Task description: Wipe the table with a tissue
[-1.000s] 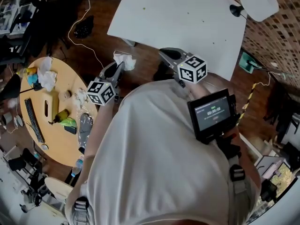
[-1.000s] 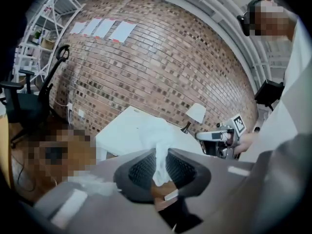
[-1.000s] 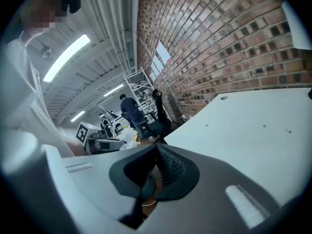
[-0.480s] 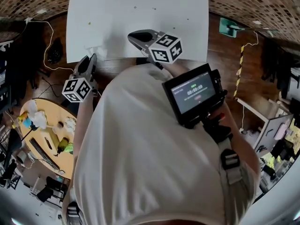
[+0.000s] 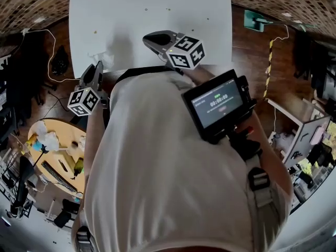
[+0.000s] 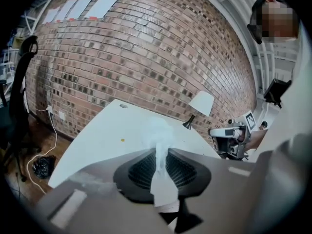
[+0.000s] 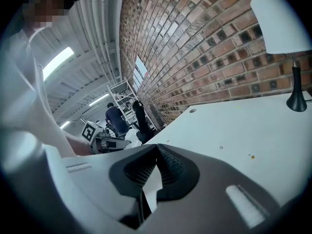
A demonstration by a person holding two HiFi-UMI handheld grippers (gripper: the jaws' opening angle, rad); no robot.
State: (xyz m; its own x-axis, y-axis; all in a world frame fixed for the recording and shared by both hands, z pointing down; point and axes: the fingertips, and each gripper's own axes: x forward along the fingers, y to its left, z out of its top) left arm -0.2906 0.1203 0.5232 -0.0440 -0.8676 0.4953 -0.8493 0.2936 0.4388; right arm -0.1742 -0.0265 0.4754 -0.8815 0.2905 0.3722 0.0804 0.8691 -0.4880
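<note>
Brick wall point(image 6: 146, 57); dark wood floor point(image 5: 252, 56); 1 round table point(image 5: 55, 126), seemingly cluttered.

Nothing clearly legible; only a row of timer-like digits on the small screen point(image 5: 218, 103), too small to read; black-and-white coded squares, no letters, on left gripper's cube point(image 5: 84, 101) and right gripper's cube point(image 5: 186, 52).

Dim, fisheye-warped — blurred foreground
</note>
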